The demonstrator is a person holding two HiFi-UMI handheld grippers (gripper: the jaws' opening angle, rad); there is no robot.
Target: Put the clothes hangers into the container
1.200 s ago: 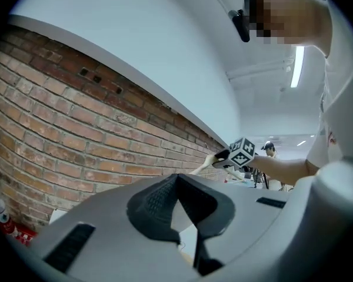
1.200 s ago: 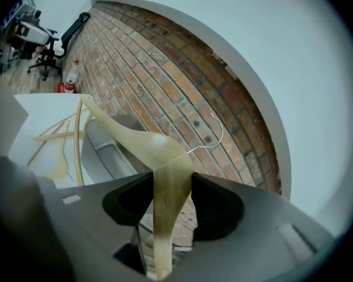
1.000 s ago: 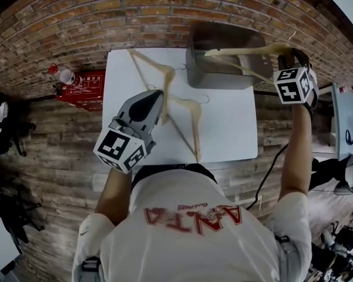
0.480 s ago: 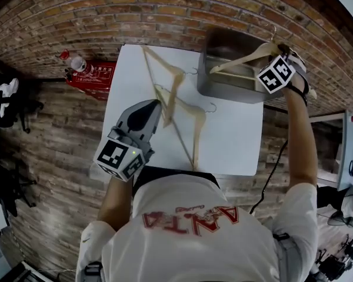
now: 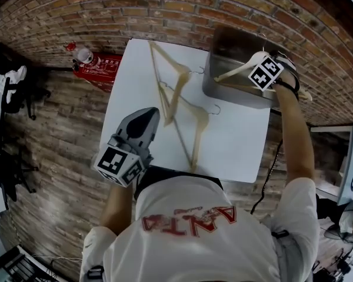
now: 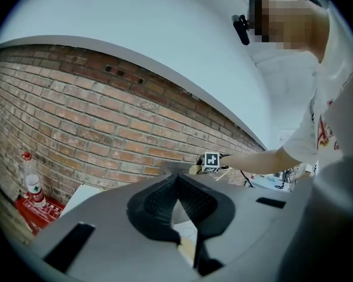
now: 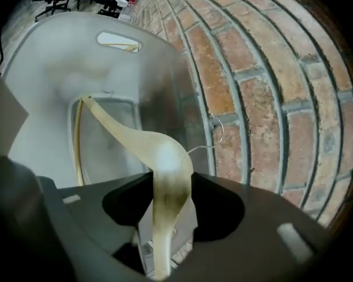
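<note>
A brick wall [image 5: 165, 4] backs a white table [image 5: 235, 140] at which a person in a white T-shirt [image 5: 194, 234] works with a gripper in each hand; a grey container [image 5: 223, 84] sits at the table's far right corner, against the wall. The right gripper [image 7: 165, 207] hangs over the container's open top, its jaws clamped on the shoulder of a pale wooden hanger [image 5: 238, 70], whose long arm slopes down inside the bin; the wire hook juts toward the bricks. Two more hangers lie flat on the table left of the container, the farther one [image 5: 175, 78] crossing the nearer one [image 5: 194, 119]. The left gripper [image 5: 147, 117] hovers at the table's near left edge, just beside the crossed hangers, jaws together with nothing between them; a red box [image 5: 97, 69] and a bottle [image 5: 81, 54] rest on the floor beyond the table.
</note>
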